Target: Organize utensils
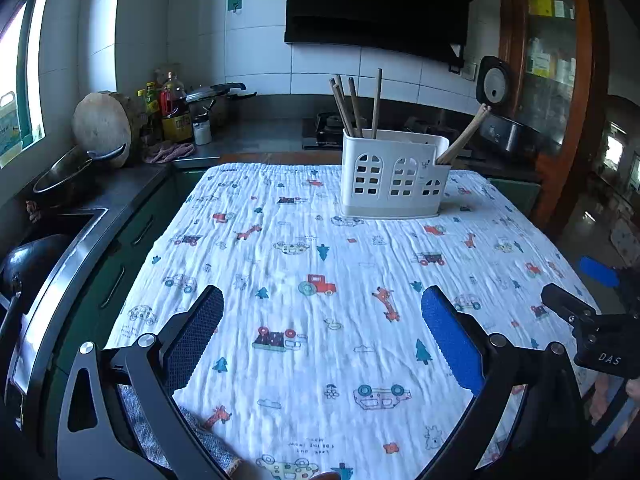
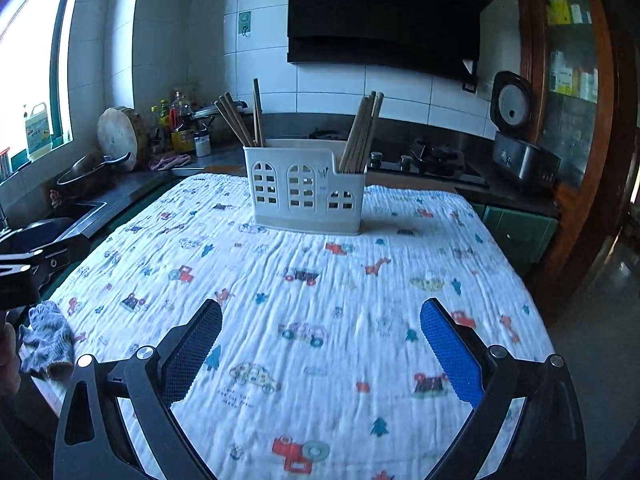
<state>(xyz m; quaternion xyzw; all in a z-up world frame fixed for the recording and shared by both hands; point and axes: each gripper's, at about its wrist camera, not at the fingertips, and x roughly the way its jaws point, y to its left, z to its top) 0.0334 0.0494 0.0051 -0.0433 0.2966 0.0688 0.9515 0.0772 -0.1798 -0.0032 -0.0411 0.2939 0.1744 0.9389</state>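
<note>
Your left gripper: fingers apart, empty.
Your right gripper: fingers apart, empty.
Chopstick holder: well ahead of both fingertips.

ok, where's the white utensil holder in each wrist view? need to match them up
Left wrist: white utensil holder stands upper centre-right on the far part of the printed cloth, chopsticks sticking up from it.
Right wrist: holder stands upper centre, slightly left, on the same cloth.
Shared landmark: the black range hood on the tiled wall behind the holder.

Printed cloth on table; wok, bottles left; rice cooker right.
</note>
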